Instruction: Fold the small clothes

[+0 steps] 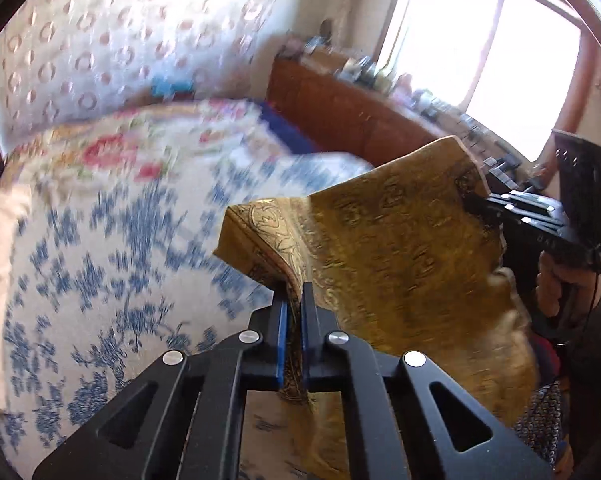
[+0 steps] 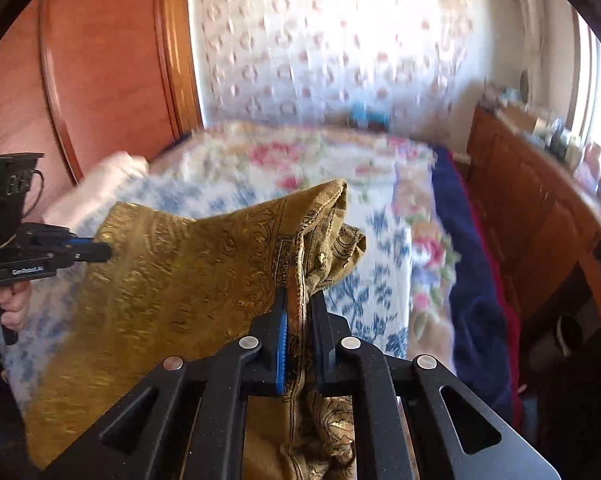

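A mustard-gold cloth with dark paisley print (image 1: pixel 400 240) hangs stretched in the air above the bed. My left gripper (image 1: pixel 294 292) is shut on one corner of it, the fabric pinched between the blue pads. In the right wrist view the same gold cloth (image 2: pixel 180 272) spreads to the left, and my right gripper (image 2: pixel 298 300) is shut on a bunched corner of it. Each gripper shows in the other's view: the right gripper (image 1: pixel 476 200) clamps the far corner, and the left gripper (image 2: pixel 100 252) holds the cloth's left edge.
Below lies a bed with a blue-and-white floral cover (image 1: pixel 100 260) and a pink-flowered blanket (image 2: pixel 300 152). A wooden sideboard with small items (image 1: pixel 360 120) runs along the window side. A wooden wardrobe (image 2: pixel 100 80) stands to the left. A navy blanket (image 2: pixel 472 280) drapes the bed's edge.
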A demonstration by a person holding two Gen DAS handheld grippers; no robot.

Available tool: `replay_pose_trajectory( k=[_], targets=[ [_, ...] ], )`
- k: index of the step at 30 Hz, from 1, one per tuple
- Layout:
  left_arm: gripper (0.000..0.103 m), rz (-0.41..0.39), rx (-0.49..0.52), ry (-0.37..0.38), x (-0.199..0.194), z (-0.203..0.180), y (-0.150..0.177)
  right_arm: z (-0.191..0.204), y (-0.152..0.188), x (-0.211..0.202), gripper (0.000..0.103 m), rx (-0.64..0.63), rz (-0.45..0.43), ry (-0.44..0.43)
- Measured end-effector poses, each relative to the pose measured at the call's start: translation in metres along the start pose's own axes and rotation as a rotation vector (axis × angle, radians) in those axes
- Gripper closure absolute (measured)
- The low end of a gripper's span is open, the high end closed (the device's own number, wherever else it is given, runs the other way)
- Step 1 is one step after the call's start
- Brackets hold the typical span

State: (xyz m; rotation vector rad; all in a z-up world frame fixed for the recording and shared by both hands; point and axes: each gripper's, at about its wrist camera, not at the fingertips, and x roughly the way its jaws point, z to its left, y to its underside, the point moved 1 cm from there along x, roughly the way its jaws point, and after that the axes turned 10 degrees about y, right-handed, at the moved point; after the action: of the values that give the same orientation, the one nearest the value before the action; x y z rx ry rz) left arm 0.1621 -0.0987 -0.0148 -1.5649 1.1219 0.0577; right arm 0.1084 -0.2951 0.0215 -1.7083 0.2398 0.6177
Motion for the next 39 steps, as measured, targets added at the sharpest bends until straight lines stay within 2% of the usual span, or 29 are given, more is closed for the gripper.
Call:
replay_pose_trajectory(
  k=[7, 11, 14, 18, 25, 27, 31, 34, 37, 38, 39],
  targets=[
    [0.097, -0.197, 0.129, 0.084, -0.102, -0.077, -0.027, 0.01, -0.017, -0.116, 0.093, -0.026, -0.196, 0.001],
    [0.097, -0.303, 0.184, 0.088, -0.158, -0.105, -0.038, 0.019, -0.028, -0.183, 0.094, -0.047, -0.325, 0.015],
    [0.097, -0.368, 0.216, 0.067, -0.191, -0.118, -0.041, 0.029, -0.037, -0.219, 0.094, -0.07, -0.4, 0.017],
    [0.097, -0.429, 0.23, 0.033, -0.223, -0.121, -0.039, 0.043, -0.043, -0.248, 0.094, -0.094, -0.468, 0.008],
    [0.097, -0.492, 0.236, -0.019, -0.267, -0.114, -0.03, 0.055, -0.046, -0.26, 0.094, -0.121, -0.5, -0.071],
    [0.097, -0.5, 0.227, -0.054, -0.275, -0.103, -0.028, 0.038, -0.037, -0.252, 0.094, -0.114, -0.494, -0.12],
    [0.097, -0.493, 0.17, -0.131, -0.267, -0.059, -0.032, 0.038, -0.046, -0.208, 0.094, -0.137, -0.441, -0.158],
    [0.097, -0.43, 0.146, -0.257, -0.235, -0.012, -0.038, 0.038, -0.059, -0.157, 0.094, -0.129, -0.364, -0.148],
    [0.097, -0.315, 0.099, -0.385, -0.18, 0.051, -0.037, 0.053, -0.074, -0.076, 0.089, -0.079, -0.23, -0.084],
    [0.097, -0.25, 0.065, -0.406, -0.161, 0.074, -0.032, 0.063, -0.073, -0.039, 0.077, -0.12, -0.16, -0.016],
    [0.097, -0.203, 0.035, -0.405, -0.148, 0.089, -0.026, 0.071, -0.07, -0.01, 0.07, -0.177, -0.101, 0.054]
  ],
)
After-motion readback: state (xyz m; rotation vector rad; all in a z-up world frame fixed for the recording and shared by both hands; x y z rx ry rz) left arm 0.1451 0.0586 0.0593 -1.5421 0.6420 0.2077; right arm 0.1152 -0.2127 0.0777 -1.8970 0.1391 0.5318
